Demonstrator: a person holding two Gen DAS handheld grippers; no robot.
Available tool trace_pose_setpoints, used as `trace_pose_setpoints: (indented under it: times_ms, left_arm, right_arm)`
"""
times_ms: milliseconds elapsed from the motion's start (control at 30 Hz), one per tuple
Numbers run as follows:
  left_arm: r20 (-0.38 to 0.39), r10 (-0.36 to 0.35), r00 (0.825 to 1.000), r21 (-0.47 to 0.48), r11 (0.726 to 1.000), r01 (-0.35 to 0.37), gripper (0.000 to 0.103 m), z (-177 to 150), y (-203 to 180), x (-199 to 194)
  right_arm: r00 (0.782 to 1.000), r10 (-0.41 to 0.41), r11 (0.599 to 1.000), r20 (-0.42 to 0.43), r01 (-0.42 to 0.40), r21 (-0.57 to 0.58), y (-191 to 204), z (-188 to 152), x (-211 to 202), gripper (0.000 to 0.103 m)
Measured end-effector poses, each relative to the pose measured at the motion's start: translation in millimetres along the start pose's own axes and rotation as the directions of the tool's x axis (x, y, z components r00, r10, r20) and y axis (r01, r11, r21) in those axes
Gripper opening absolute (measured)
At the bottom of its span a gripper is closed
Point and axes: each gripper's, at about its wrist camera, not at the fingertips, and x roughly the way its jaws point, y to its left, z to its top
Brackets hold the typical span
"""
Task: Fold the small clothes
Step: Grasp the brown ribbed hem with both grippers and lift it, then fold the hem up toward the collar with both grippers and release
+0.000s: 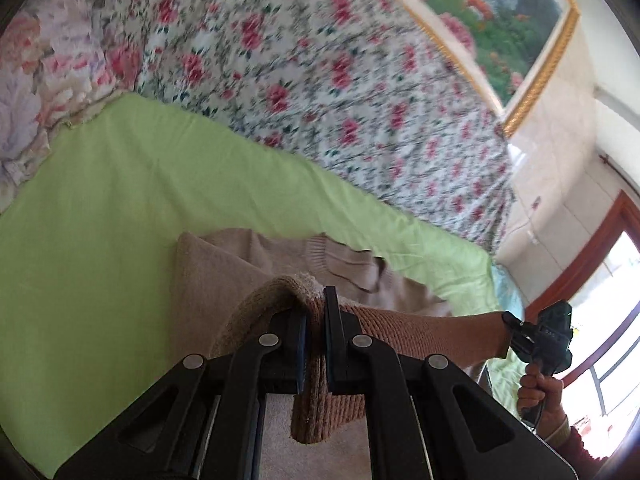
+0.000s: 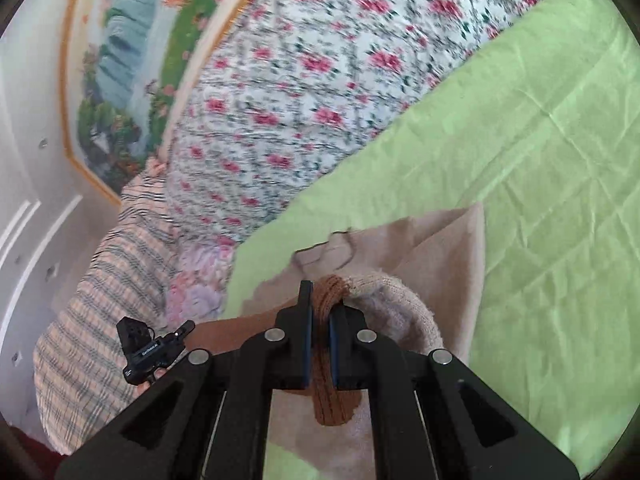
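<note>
The left gripper point(image 1: 316, 320) pinches the ribbed hem of a tan knit sweater point(image 1: 248, 268), lifted above the green sheet point(image 1: 120, 200). Right of the sweater, the right gripper point(image 1: 516, 332) clamps the same hem. Beyond the sheet lies a floral quilt point(image 1: 320, 80).

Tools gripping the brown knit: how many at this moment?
2. The left tool pinches the brown knit at one end of its lifted hem; the right tool pinches the other end, above the green sheet. None seems hidden.
</note>
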Motion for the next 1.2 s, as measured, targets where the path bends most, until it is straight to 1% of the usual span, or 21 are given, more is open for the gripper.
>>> trace_pose_setpoints:
  times_ms: [67,133,233,300,333,400,467,533,567,600,667,700,800,833,900,967,1000,1033,1100,1167,1200]
  left_arm:
    - [-0.041,0.031,0.999,-0.028,0.999,-0.032,0.005,3.1,16.6,30.9]
    - [-0.071,0.052,0.996,-0.046,0.997,-0.056,0.006,3.3,28.2,51.4]
    - [-0.141,0.096,0.985,-0.069,0.992,-0.106,0.007,-5.3,45.8,80.4]
    - [-0.166,0.091,0.982,-0.083,0.991,-0.106,0.009,-12.0,48.6,83.6]
    - [-0.166,0.074,0.983,-0.085,0.992,-0.089,0.013,-17.0,45.6,78.0]
    - [-0.167,0.030,0.985,-0.068,0.997,-0.042,0.022,-29.2,31.8,61.4]
    - [-0.185,-0.024,0.982,-0.019,1.000,0.020,0.025,-47.9,7.6,43.9]
    - [-0.213,-0.075,0.974,0.032,0.996,0.084,0.025,-65.2,-17.8,37.8]
    - [-0.240,-0.098,0.966,0.069,0.991,0.117,0.025,-76.1,-34.4,39.5]
    - [-0.265,-0.106,0.959,0.098,0.986,0.136,0.025,-83.4,-47.2,44.1]
    - [-0.317,-0.096,0.944,0.160,0.975,0.153,0.025,-95.7,-70.9,64.1]
    - [-0.339,-0.068,0.938,0.193,0.971,0.140,0.025,-99.2,-78.5,77.6]
    - [-0.398,0.006,0.918,0.228,0.969,0.093,0.024,-96.8,-78.6,109.7]
    - [-0.408,0.028,0.913,0.229,0.971,0.072,0.015,-89.4,-71.5,119.3]
    - [-0.397,0.025,0.917,0.224,0.972,0.070,0.015,-72.6,-61.4,125.0]
    - [-0.343,0.100,0.934,0.242,0.970,-0.015,0.016,-46.8,-44.0,129.1]
    - [-0.323,0.128,0.938,0.241,0.969,-0.049,0.016,-36.3,-34.3,131.1]
    - [-0.298,0.140,0.944,0.210,0.975,-0.078,0.016,-20.7,-18.0,133.4]
    - [-0.260,0.161,0.952,0.154,0.980,-0.124,0.016,-2.3,3.1,133.2]
    - [-0.217,0.188,0.958,0.094,0.981,-0.171,0.017,14.1,21.3,127.8]
    - [-0.199,0.201,0.959,0.074,0.979,-0.190,0.020,18.0,26.1,123.0]
  right_arm:
    - [0.997,-0.069,0.998,-0.036,0.069,-0.002,-10.9,7.0,23.3,0.007]
    - [0.986,-0.150,0.989,-0.074,0.149,-0.015,-24.0,8.6,45.0,0.007]
    - [0.973,-0.201,0.980,-0.111,0.201,-0.011,-37.7,5.3,60.4,0.011]
    - [0.973,-0.195,0.980,-0.126,0.199,0.020,-43.2,3.1,58.9,0.014]
    - [0.975,-0.190,0.980,-0.114,0.195,0.033,-42.5,1.4,50.6,0.022]
    - [0.976,-0.214,0.977,-0.031,0.214,-0.013,-27.0,-4.1,22.3,0.035]
    - [0.974,-0.225,0.967,0.035,0.228,-0.114,-1.2,-14.2,3.3,0.037]
    - [0.989,-0.151,0.964,0.000,0.147,-0.220,28.3,-33.4,2.1,0.037]
    - [0.990,-0.116,0.959,-0.078,0.091,-0.270,41.9,-45.6,14.5,0.037]
    - [0.985,-0.109,0.952,-0.133,0.065,-0.298,49.7,-54.1,26.1,0.037]
    - [0.958,-0.120,0.929,-0.259,0.017,-0.370,66.4,-74.8,60.1,0.037]
    - [0.934,-0.140,0.912,-0.328,-0.007,-0.409,72.4,-84.4,81.5,0.037]
    - [0.885,-0.258,0.863,-0.389,0.030,-0.504,72.4,-91.2,117.4,0.037]
    - [0.878,-0.305,0.844,-0.369,0.069,-0.533,68.7,-84.8,125.2,0.034]
    - [0.887,-0.336,0.844,-0.316,0.135,-0.520,56.2,-61.8,128.3,0.032]
    - [0.884,-0.414,0.836,-0.218,0.275,-0.475,35.2,-30.1,125.6,0.032]
    - [0.873,-0.465,0.826,-0.148,0.368,-0.427,19.4,-9.9,120.1,0.032]
    - [0.870,-0.480,0.829,-0.114,0.408,-0.383,9.5,1.1,114.7,0.032]
    - [0.882,-0.468,0.861,-0.055,0.441,-0.254,-10.8,21.3,97.3,0.033]
    - [0.891,-0.452,0.875,-0.029,0.437,-0.209,-13.0,25.2,86.8,0.034]
    - [0.895,-0.446,0.878,-0.024,0.432,-0.206,-10.4,23.5,83.4,0.034]
